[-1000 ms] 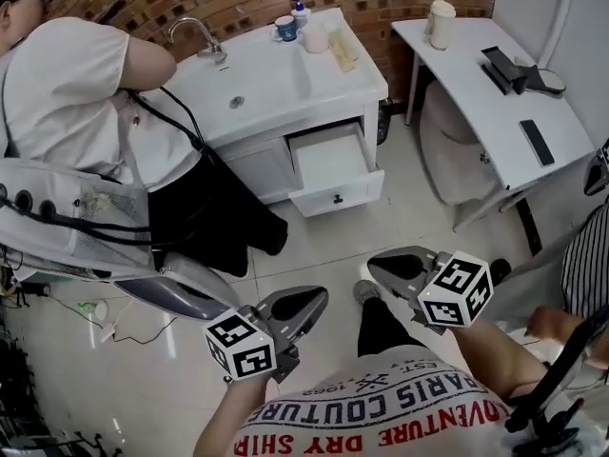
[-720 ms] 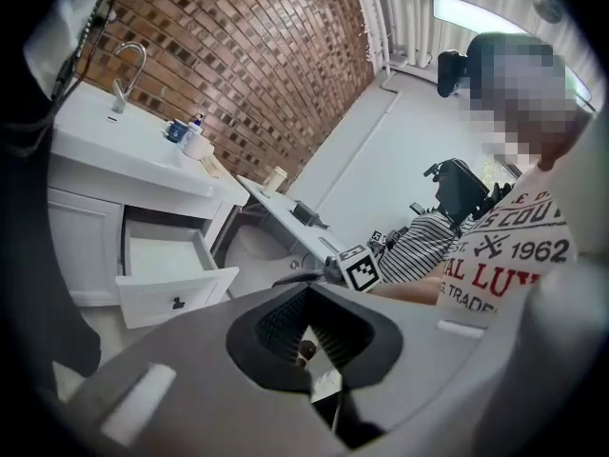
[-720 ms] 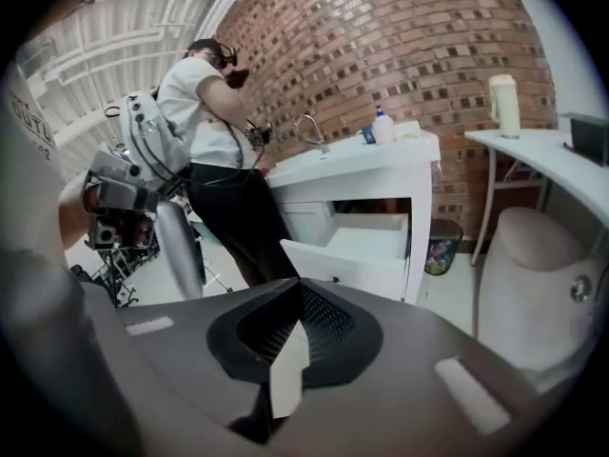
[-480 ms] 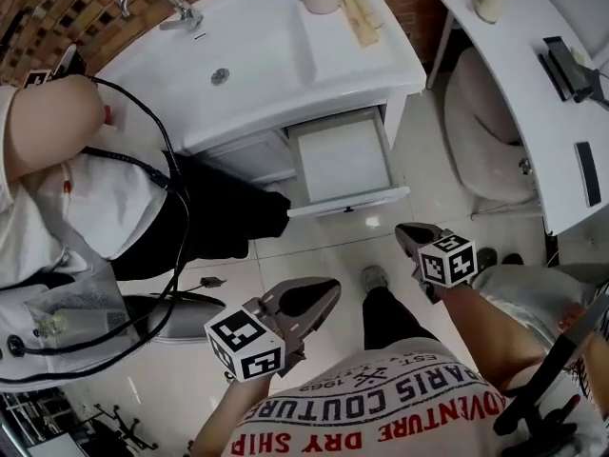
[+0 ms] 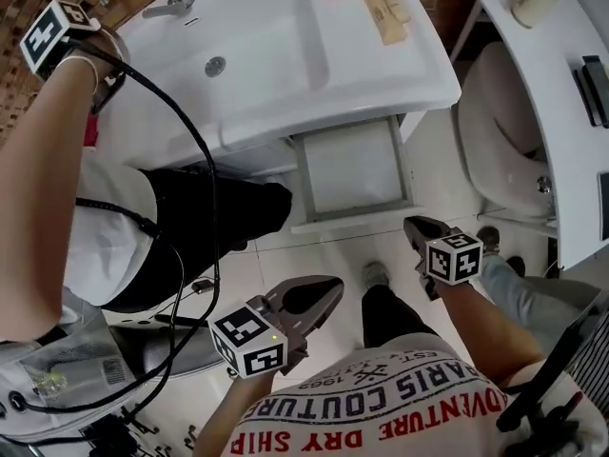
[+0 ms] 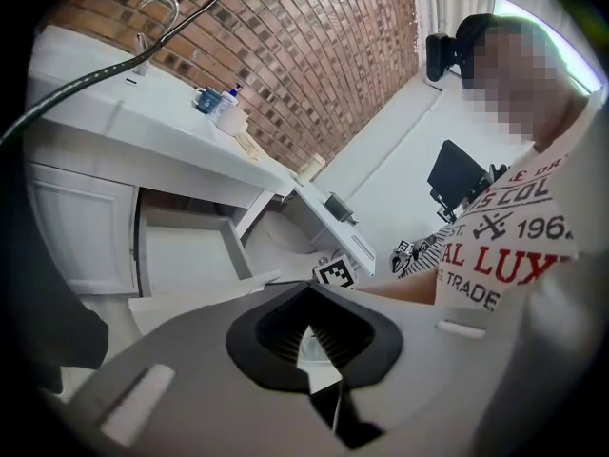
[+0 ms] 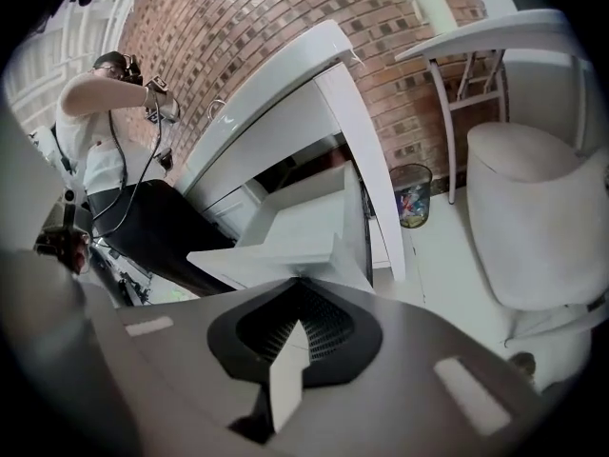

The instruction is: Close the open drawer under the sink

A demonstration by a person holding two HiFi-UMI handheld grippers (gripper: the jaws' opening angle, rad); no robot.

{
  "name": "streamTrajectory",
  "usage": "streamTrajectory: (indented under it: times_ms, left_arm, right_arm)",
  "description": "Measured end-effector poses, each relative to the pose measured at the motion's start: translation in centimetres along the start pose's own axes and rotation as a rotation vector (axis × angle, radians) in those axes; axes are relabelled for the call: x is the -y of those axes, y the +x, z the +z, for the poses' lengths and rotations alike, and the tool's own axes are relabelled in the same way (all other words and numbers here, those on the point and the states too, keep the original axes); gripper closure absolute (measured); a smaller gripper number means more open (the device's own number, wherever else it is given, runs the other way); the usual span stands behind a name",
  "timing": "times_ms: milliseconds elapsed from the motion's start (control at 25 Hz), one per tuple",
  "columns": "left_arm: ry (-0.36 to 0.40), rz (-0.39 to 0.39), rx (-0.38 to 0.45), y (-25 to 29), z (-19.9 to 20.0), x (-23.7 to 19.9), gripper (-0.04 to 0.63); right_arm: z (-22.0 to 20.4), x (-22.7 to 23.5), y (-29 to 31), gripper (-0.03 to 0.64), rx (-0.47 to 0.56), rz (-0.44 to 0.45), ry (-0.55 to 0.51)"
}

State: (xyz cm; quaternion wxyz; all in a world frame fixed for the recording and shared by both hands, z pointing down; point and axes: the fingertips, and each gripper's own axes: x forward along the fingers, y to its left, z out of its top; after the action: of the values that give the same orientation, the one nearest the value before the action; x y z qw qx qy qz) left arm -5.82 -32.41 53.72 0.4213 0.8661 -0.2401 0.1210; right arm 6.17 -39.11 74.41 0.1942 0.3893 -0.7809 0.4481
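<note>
Under the white sink counter (image 5: 285,65) the white drawer (image 5: 354,171) stands pulled out and empty, its front panel (image 5: 352,219) toward me. My right gripper (image 5: 412,223) is shut, empty, and hovers just right of and below the drawer's front corner, apart from it. In the right gripper view the drawer (image 7: 300,225) lies straight ahead of the right gripper (image 7: 301,298). My left gripper (image 5: 331,286) is shut and empty, lower down over the floor tiles. From the left gripper (image 6: 306,298), the left gripper view shows the drawer (image 6: 181,250) ahead to the left.
Another person (image 5: 86,208) in a white shirt and black trousers stands left of the drawer, with a black cable (image 5: 205,179) hanging. A white desk (image 5: 561,55) and a round stool (image 5: 509,131) stand at the right. A small bin (image 7: 415,198) sits under the counter.
The view has moved closer over the vanity. My right gripper has come nearer to the drawer front. The other person's arm has risen toward the tap.
</note>
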Motion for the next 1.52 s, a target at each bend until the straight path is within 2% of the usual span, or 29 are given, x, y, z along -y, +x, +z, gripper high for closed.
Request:
streamTrajectory:
  times_ms: [200, 440, 680, 880, 1360, 1520]
  left_arm:
    - [-0.023, -0.021, -0.003, 0.6, 1.2, -0.9, 0.612]
    - [-0.080, -0.016, -0.012, 0.5, 1.5, -1.0, 0.612]
    - [-0.100, -0.001, -0.009, -0.4, 0.8, -2.5, 0.612]
    - [-0.115, 0.006, -0.007, -0.5, 0.2, -3.1, 0.612]
    - [-0.117, 0.010, -0.011, -1.0, -1.4, -3.5, 0.612]
    - [-0.105, -0.006, -0.012, -0.9, -1.8, -2.9, 0.612]
  right_arm:
    - [1.8, 0.4, 1.0, 0.609, 0.010, -0.001, 0.057]
    - [7.3, 1.6, 3.6, 0.607, 0.030, 0.001, 0.068]
    - [13.3, 3.0, 7.3, 0.607, 0.086, -0.020, 0.049]
    - [16.8, 3.8, 9.3, 0.607, 0.131, -0.030, 0.089]
    - [18.5, 4.2, 10.4, 0.607, 0.158, -0.061, 0.083]
    - [16.8, 3.2, 10.2, 0.607, 0.099, -0.052, 0.002]
